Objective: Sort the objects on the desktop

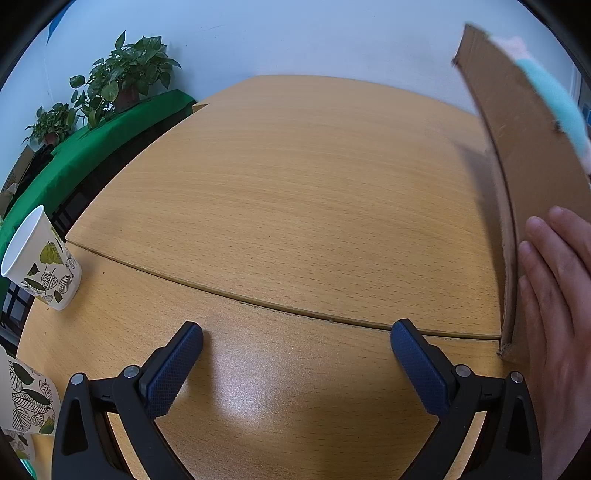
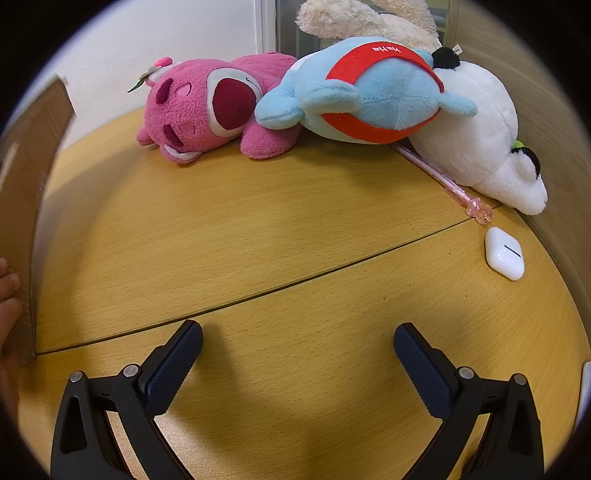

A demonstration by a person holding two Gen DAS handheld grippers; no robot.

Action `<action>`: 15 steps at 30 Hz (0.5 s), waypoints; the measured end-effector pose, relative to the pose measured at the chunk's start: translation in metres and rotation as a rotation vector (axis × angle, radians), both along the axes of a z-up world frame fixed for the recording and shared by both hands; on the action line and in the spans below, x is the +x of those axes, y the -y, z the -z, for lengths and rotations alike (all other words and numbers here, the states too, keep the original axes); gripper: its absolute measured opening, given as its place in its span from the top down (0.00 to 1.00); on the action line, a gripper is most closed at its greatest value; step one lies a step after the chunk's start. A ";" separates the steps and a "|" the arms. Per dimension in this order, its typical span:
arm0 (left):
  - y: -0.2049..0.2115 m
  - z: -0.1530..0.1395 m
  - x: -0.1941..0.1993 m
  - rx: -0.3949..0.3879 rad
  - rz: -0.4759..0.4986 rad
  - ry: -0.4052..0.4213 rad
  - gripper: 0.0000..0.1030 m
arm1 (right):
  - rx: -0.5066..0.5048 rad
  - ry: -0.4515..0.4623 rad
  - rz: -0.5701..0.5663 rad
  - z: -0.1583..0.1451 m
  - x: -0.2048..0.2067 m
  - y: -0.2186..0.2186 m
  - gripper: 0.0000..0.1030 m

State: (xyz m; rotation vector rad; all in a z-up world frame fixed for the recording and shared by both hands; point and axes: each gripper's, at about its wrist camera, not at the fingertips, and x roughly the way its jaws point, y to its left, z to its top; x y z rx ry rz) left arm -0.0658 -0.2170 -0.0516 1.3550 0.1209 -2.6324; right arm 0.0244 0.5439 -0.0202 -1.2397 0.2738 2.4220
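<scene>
My left gripper (image 1: 295, 332) is open above the bare wooden desk (image 1: 288, 192), nothing between its fingers. A leaf-printed paper cup (image 1: 40, 258) stands upright to its left, and part of a second one (image 1: 27, 398) shows at the lower left edge. My right gripper (image 2: 297, 334) is open too, low over the desk. Beyond it lie a pink plush bear (image 2: 210, 107), a blue and red plush (image 2: 369, 96), a white plush (image 2: 480, 147) and a cream plush (image 2: 365, 18). A pink pen (image 2: 443, 181) and a white earbud case (image 2: 504, 253) lie at the right.
A person's hand (image 1: 554, 295) holds an upright cardboard sheet (image 1: 517, 147) between the two grippers; the same sheet (image 2: 26, 177) edges the right wrist view's left side. Potted plants (image 1: 125, 77) on a green-covered surface (image 1: 85, 147) stand beyond the desk's left edge.
</scene>
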 end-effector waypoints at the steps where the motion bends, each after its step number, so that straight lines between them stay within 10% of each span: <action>1: 0.000 0.000 0.000 0.000 0.000 0.000 0.00 | 0.000 0.000 0.000 0.000 0.000 0.000 0.00; 15: 0.000 0.000 0.000 0.000 0.001 0.000 0.00 | 0.000 -0.001 -0.002 0.000 0.000 0.002 0.00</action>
